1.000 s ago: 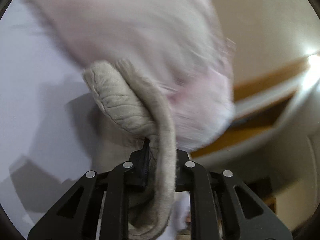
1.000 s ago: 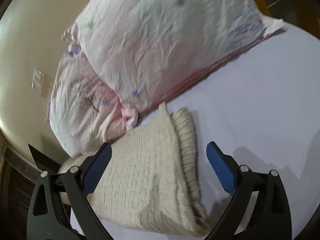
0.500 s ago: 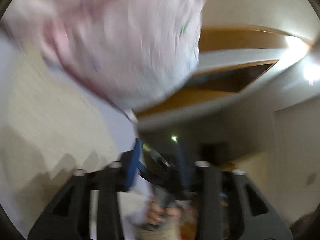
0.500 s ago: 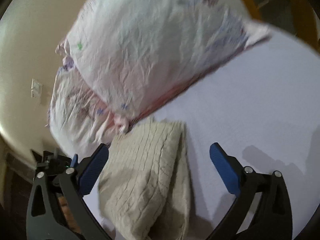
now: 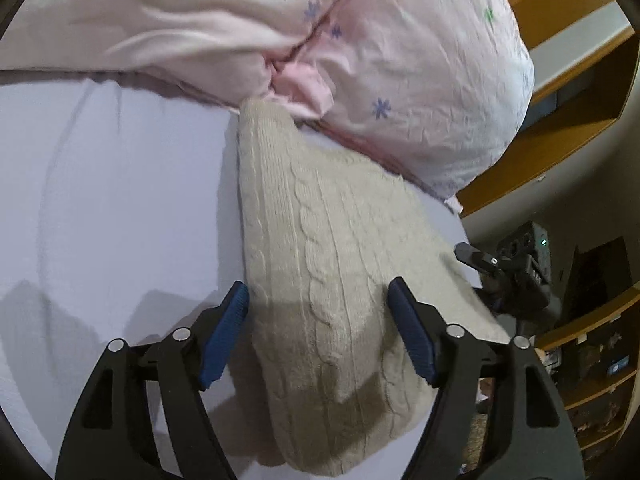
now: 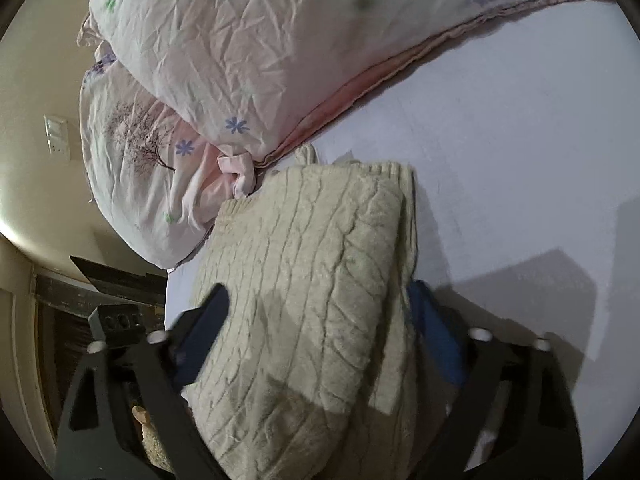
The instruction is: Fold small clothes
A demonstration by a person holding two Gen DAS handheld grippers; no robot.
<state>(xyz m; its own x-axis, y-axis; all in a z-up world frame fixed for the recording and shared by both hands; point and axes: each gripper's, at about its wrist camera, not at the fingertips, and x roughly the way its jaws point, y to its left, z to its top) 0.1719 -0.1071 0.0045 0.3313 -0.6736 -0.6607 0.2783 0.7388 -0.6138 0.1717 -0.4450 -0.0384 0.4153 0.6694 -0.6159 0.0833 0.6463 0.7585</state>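
Cream cable-knit sweater (image 5: 332,264) folded on smooth white sheet (image 5: 120,208), crinkled pink pillows (image 6: 224,52) beside, both tools (image 5: 318,332) (image 6: 320,344) spread apart

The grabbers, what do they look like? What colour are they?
Both the left gripper and the right gripper have black frames with triangle-shaped holes and small round silver bolts. Each finger ends in a blue ridged pad. No cables or sleeves show.
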